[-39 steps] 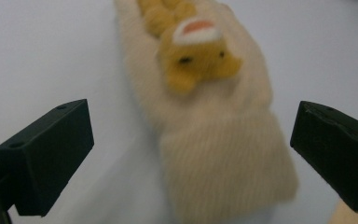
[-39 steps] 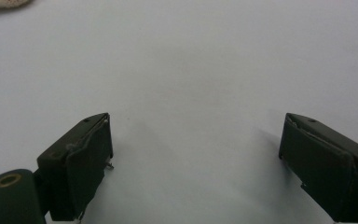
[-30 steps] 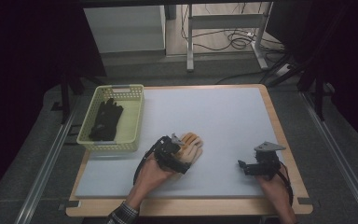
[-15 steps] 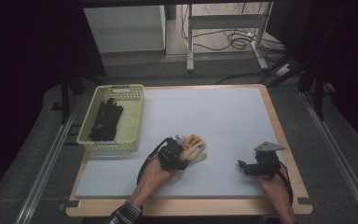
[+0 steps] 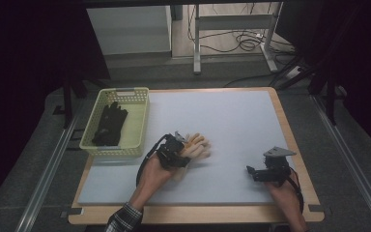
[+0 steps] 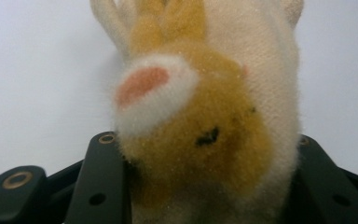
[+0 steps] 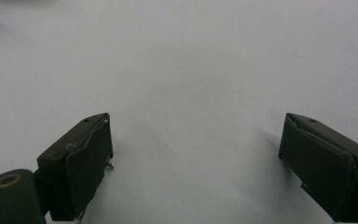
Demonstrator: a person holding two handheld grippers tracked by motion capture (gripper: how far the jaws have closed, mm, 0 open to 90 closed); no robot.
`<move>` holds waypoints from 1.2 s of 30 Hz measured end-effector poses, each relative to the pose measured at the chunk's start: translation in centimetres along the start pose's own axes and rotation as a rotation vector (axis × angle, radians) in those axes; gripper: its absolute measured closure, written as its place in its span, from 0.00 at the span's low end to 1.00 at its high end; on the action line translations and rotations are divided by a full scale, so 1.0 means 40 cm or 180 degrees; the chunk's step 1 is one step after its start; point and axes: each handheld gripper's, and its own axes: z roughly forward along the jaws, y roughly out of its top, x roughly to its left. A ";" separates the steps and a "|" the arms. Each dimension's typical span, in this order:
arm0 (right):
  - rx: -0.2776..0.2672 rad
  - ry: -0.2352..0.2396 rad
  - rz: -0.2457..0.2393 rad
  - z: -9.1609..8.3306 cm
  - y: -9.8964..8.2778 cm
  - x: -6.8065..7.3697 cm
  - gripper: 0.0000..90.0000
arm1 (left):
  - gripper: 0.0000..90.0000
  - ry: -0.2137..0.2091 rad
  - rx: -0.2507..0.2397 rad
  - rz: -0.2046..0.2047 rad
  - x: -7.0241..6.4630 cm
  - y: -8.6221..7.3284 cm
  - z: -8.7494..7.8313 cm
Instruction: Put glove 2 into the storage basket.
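- A pale counter (image 5: 232,121) with a wooden rim, seen from above; a person's forearms come in over its near edge.
- A yellow-green slotted basket (image 5: 136,126) sits at the counter's left edge, towards the far corner, with dark gloves (image 5: 110,123) lying in it.
- A soft toy (image 5: 196,146) — cream and tan plush, with pale finger-like parts pointing towards the right edge — is left of the counter's middle, towards the near edge and just beside the basket's near right corner. Whether it touches the counter cannot be told.
- In the left gripper view the soft toy is very close: tan fur, a white patch with an orange-pink spot, a small dark mark.
- The left gripper (image 5: 175,153) has the soft toy's near end between its black fingers (image 6: 103,186). They have just been closing, and now press the plush on both sides, partly closed.
- The right gripper (image 5: 266,170) rests near the counter's near right corner, well apart from the soft toy. Its fingers (image 7: 81,163) stand wide apart over bare counter — nothing between them.
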 end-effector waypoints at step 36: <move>-0.0004 0.0002 0.0009 0.000 0.000 0.000 0.10 | 0.56 0.1152 0.0018 -0.1141 0.465 -0.032 -0.218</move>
